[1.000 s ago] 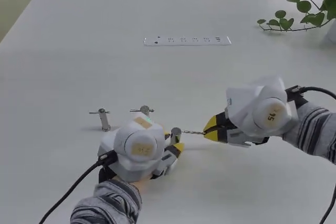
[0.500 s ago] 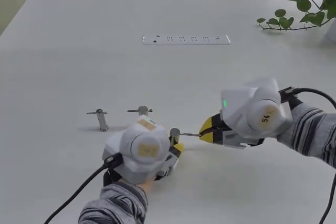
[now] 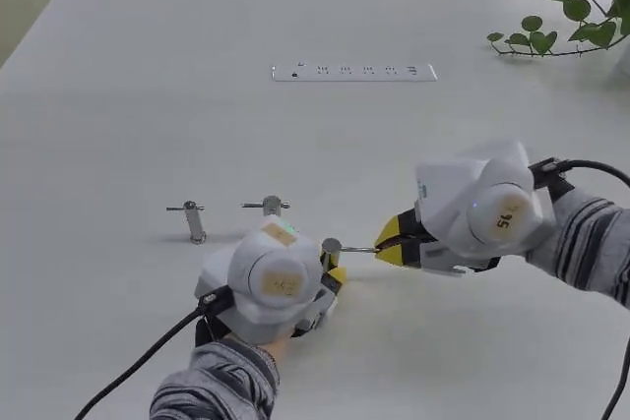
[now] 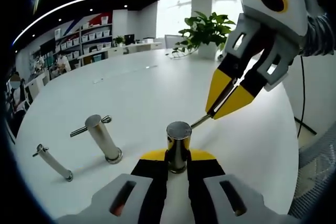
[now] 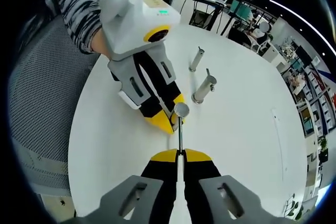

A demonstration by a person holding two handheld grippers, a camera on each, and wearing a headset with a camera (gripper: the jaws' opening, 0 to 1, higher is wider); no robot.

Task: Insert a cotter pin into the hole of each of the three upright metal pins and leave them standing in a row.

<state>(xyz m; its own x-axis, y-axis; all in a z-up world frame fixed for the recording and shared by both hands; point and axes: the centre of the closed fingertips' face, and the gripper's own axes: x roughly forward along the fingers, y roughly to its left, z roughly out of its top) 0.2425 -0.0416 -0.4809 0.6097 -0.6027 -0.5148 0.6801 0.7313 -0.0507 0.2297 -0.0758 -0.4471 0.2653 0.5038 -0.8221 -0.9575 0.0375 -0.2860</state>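
Three upright metal pins stand in a row on the white table [image 3: 148, 95]. The left pin [image 3: 195, 222] and the middle pin [image 3: 272, 207] each carry a cotter pin through the top. My left gripper [image 3: 330, 268] is shut on the third pin [image 3: 331, 247], gripping its shaft [image 4: 178, 145]. My right gripper [image 3: 386, 241] is shut on a thin cotter pin [image 3: 359, 249], held level, its tip at the third pin's head [image 5: 181, 110]. From the left gripper view the cotter pin [image 4: 199, 123] reaches the pin just below its cap.
A white power strip [image 3: 354, 72] lies at the back of the table. A green plant [image 3: 581, 17] trails over the far right corner. Cables run from both grippers toward the near edge. An office with shelves and seated people lies beyond.
The right gripper has edged a little left, bringing the cotter pin closer into the third pin's head. The left gripper stays on that pin. The head camera shifted slightly.
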